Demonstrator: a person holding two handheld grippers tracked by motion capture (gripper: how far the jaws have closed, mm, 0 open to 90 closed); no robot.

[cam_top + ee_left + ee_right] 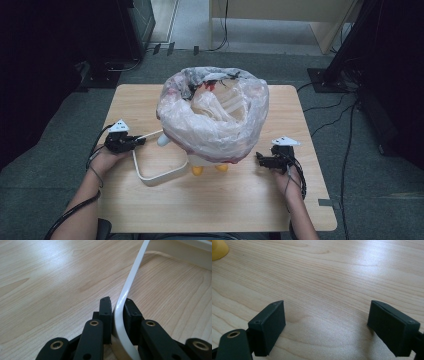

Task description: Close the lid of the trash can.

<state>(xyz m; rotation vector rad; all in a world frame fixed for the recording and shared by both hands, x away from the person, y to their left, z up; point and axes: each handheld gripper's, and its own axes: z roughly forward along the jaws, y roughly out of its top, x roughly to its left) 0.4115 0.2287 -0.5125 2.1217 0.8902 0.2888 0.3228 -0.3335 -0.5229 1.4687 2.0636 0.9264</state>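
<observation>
A small white bin (pixel 200 161) with yellow feet (pixel 197 170) stands mid-table, lined with a clear plastic bag (pixel 215 117) that puffs out over its rim. Its thin white handle (pixel 156 176) swings down to the left and lies on the wood. My left gripper (pixel 141 141) is shut on the handle's upper strip (pixel 123 293), which runs up between the jaws in the left gripper view. My right gripper (pixel 260 159) rests on the table right of the bin, open, with bare wood between its pads (pixel 270 326). A yellow foot (pixel 218 248) shows at the far left of the right gripper view.
The wooden table (pixel 150 205) has free room in front of the bin and along both sides. Cables (pixel 327 107) trail on the grey floor to the right. Dark equipment stands at the back left (pixel 125 30) and a black stand base at the back right (pixel 325 77).
</observation>
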